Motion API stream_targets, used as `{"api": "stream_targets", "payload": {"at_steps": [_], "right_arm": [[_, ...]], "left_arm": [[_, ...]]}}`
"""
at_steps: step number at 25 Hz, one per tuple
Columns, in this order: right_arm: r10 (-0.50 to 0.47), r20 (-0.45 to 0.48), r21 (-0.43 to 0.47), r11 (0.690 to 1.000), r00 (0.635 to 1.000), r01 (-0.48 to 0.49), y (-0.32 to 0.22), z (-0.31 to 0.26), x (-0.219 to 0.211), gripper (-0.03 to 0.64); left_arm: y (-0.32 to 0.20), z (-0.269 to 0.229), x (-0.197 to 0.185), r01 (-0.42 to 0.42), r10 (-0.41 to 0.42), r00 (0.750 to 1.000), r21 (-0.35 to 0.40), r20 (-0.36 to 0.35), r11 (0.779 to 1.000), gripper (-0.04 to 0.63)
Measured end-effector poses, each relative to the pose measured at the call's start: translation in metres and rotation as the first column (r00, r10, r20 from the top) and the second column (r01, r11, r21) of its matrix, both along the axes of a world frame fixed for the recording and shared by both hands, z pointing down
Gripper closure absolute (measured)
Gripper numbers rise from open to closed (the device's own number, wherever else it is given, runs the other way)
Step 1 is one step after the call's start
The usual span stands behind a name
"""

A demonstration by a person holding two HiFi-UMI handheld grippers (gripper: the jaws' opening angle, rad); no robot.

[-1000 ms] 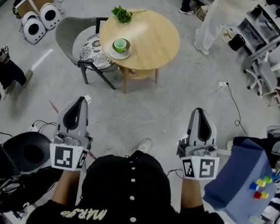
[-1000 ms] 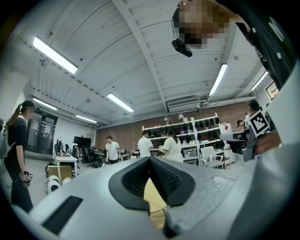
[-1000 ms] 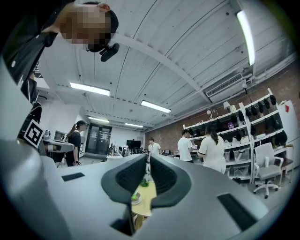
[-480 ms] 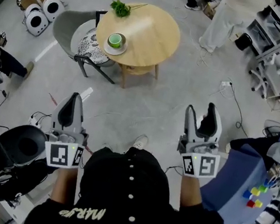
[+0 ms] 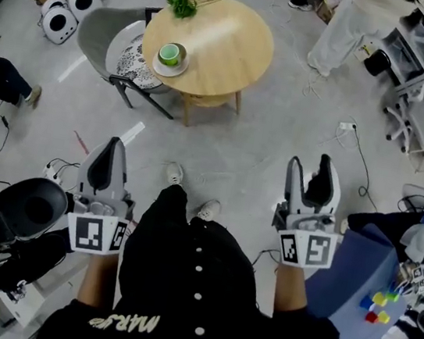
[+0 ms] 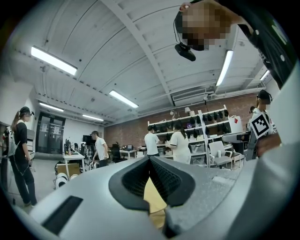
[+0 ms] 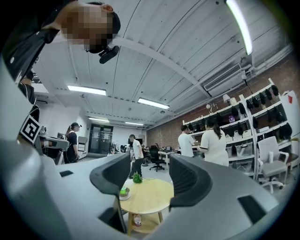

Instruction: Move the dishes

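Round wooden tabletop (image 5: 219,43) is the landmark. Green cup (image 5: 169,53) sits on a white saucer (image 5: 166,69) at the tabletop's left edge. Leafy green sprig (image 5: 181,2) lies at its far-left rim, apart from the cup. Grey chair (image 5: 102,34) with a patterned cushion (image 5: 133,62) is tucked against the table's left side. A person in pale trousers (image 5: 352,24) stands just right of the table. Both grippers are well short of the table, over grey floor: left gripper (image 5: 115,144) jaws together, right gripper (image 5: 311,161) jaws apart. The wearer's shoes (image 5: 173,173) are between the grippers, on the table's near side.
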State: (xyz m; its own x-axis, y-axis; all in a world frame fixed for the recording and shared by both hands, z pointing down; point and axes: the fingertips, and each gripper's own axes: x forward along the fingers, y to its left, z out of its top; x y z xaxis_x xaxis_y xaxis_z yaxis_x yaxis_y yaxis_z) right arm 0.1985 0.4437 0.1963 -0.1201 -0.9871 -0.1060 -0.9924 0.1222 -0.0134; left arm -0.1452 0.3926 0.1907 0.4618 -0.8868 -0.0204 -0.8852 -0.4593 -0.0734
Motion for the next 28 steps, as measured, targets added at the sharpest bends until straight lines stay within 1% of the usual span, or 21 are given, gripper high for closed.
{"api": "stream_targets", "payload": {"at_steps": [6, 12, 19, 24, 28], "right_arm": [[0.008, -0.007, -0.003, 1.000, 1.000, -0.008, -0.022, 0.003, 0.006, 0.377], [0.035, -0.019, -0.003, 0.999, 0.999, -0.035, -0.064, 0.001, 0.014, 0.379], [0.051, -0.031, 0.000, 0.999, 0.998, -0.051, -0.145, -0.007, 0.015, 0.379], [0.039, -0.052, 0.009, 0.999, 0.998, -0.039, -0.214, -0.014, 0.000, 0.379], [0.054, -0.053, 0.019, 0.998, 0.997, -0.053, -0.260, -0.021, -0.009, 0.380]], "left_arm": [[-0.027, 0.007, 0.009, -0.013, 0.013, 1.000, -0.005, -0.012, 1.000, 0.592], [-0.081, 0.007, 0.017, -0.037, 0.037, 0.999, 0.007, -0.031, 0.999, 0.592], [-0.165, 0.004, 0.015, -0.037, 0.038, 0.998, 0.017, -0.051, 0.999, 0.592], [-0.231, 0.001, 0.005, -0.037, 0.039, 0.997, 0.029, -0.064, 0.999, 0.592], [-0.279, -0.004, -0.004, -0.048, 0.051, 0.996, 0.038, -0.074, 0.998, 0.592]]}}
